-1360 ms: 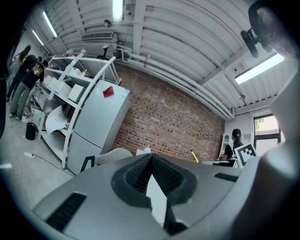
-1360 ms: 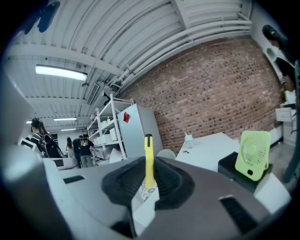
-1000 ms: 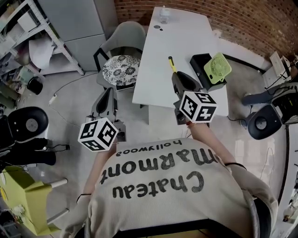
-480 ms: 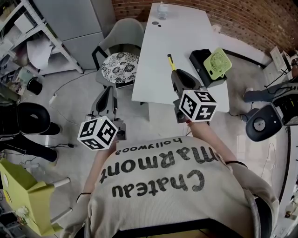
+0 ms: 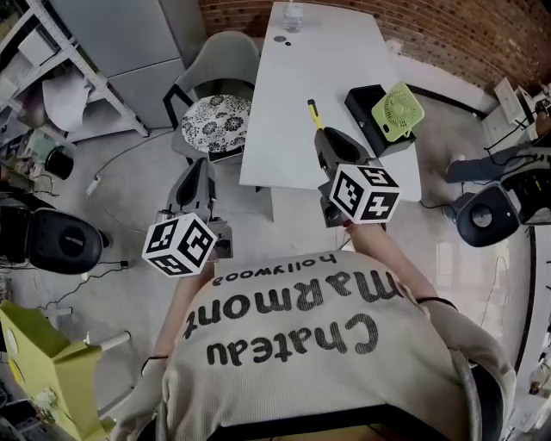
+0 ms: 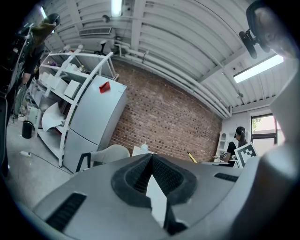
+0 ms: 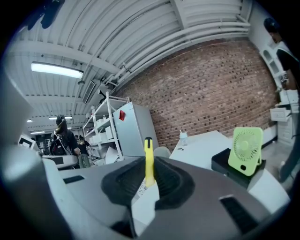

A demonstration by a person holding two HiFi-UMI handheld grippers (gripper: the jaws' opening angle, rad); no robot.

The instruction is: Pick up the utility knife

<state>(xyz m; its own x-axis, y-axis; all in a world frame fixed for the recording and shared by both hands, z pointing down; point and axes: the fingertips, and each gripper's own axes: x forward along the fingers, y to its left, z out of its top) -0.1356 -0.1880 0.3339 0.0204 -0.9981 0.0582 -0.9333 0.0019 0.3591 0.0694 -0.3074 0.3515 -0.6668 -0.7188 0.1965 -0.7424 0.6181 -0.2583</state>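
The yellow utility knife (image 5: 316,114) sticks out forward from my right gripper (image 5: 325,142), whose jaws are shut on its near end; it hangs in the air over the white table (image 5: 284,95). In the right gripper view the knife (image 7: 149,159) rises straight up between the dark pads (image 7: 166,180). My left gripper (image 5: 196,172) hangs to the left of the table, over the floor, pointing level. In the left gripper view its jaws meet at the tip (image 6: 151,159) with nothing between them. The knife (image 6: 191,156) shows small at the right there.
A green fan (image 5: 399,112) stands on a black box (image 5: 366,108) at the table's right edge. A bottle (image 5: 293,13) stands at its far end. A chair with a patterned cushion (image 5: 217,123) stands left of the table. Shelves, a fridge (image 5: 129,43) and office chairs (image 5: 486,215) ring the floor.
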